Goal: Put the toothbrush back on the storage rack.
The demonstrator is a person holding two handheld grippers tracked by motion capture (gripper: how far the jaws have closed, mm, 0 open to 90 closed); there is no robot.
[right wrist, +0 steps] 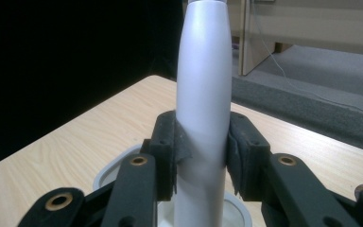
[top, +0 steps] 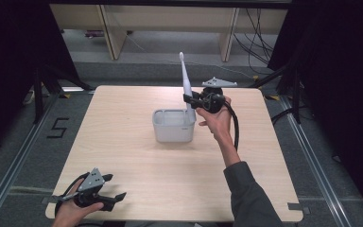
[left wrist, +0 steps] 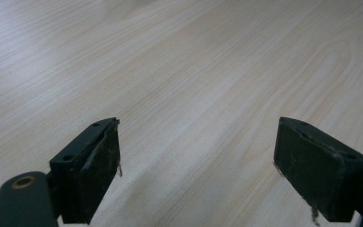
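Between the two black jaws of the right gripper (top: 189, 100): a white electric toothbrush (top: 186, 80), clamped at its handle and held near upright, brush head uppermost. In the right gripper view the handle (right wrist: 202, 90) is a smooth, matte, rounded column, widest just above the jaws, whose worn rubbery pads press it on both sides. No brand or lettering legible on it.

Directly under that gripper: a pale grey holder (top: 173, 126), rounded-rectangular, plain plastic look, open top. The toothbrush's lower end sits inside its rim at the side nearest the gripper. No label readable.

Left gripper (top: 116, 196): well apart from the holder, low over the near table edge, jaws spread wide with only bare wood between them (left wrist: 196, 156); pads scuffed, frayed at the edges.

Table (top: 123, 142): light wood-grain laminate, rounded corners. On the floor off to the left gripper's far side, a black "5" (top: 58, 127) marked on grey carpet.
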